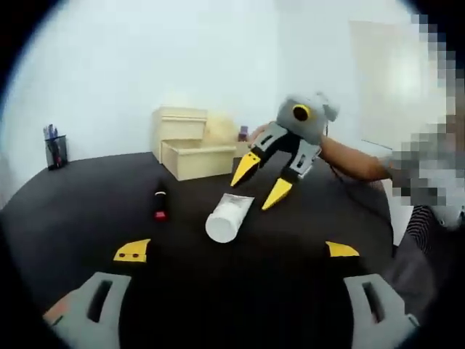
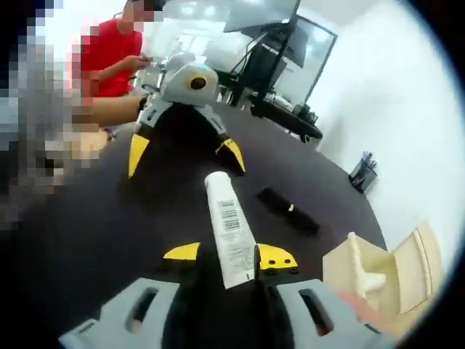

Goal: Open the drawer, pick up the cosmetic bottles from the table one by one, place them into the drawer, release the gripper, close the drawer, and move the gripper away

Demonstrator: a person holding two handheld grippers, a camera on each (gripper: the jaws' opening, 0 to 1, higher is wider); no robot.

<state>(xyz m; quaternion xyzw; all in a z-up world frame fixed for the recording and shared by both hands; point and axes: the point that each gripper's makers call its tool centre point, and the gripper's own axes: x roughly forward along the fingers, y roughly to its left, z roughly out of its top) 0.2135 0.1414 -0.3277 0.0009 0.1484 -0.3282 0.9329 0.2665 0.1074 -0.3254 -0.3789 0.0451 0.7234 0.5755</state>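
A white cosmetic tube (image 1: 229,216) lies on the black table (image 1: 87,203), its cap end toward my left gripper (image 1: 237,250), which hovers wide open and holds nothing. My right gripper (image 1: 261,182) reaches in from the far side. In the right gripper view the tube (image 2: 231,233) has its flat end between the tips of my right gripper (image 2: 229,254), whose jaws are open with a small gap on one side. A black bottle (image 1: 160,203) with a red end lies beside the tube. The beige drawer unit (image 1: 182,127) has its lower drawer (image 1: 200,160) pulled open.
A black pen holder (image 1: 56,149) stands near the table's far left edge. The right gripper view shows the black bottle (image 2: 288,209), my left gripper (image 2: 185,154), a white item (image 2: 360,265) in the open drawer, a person in red (image 2: 109,51), and desks with monitors (image 2: 283,51).
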